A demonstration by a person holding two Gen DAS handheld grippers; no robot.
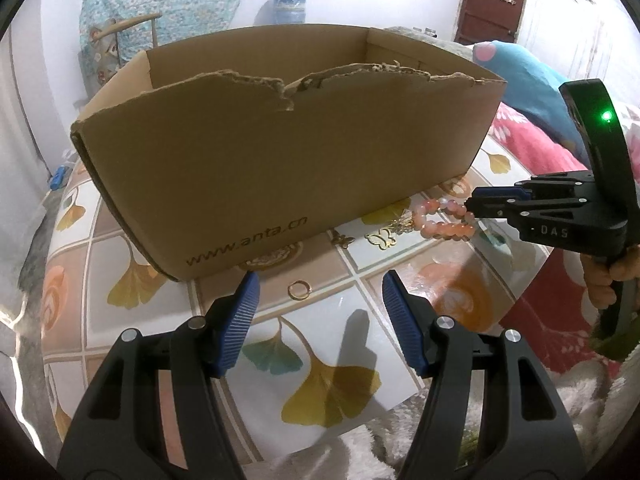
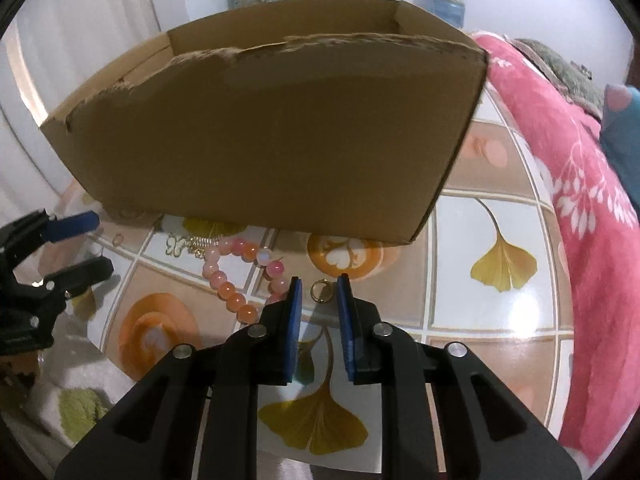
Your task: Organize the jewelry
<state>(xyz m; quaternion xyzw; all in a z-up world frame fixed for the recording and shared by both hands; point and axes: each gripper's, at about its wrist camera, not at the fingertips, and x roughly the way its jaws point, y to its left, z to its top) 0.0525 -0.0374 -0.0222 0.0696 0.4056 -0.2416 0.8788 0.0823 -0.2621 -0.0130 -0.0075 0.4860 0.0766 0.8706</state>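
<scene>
the right gripper (image 2: 318, 284) has its jaws narrowed around a gold ring (image 2: 321, 290) on the table (image 2: 480, 340), not yet pinching; left gripper (image 1: 320, 300) spread. next, i judge: pinch, lift into the cardboard box (image 2: 280, 128).

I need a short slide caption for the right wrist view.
Right gripper narrows around a gold ring beside pink bead bracelet, before cardboard box.

Home bedroom: pink floral blanket (image 2: 576, 184), water jug (image 1: 290, 6), brown door (image 1: 492, 0), ginkgo-print desk (image 1: 352, 360) cover.
</scene>
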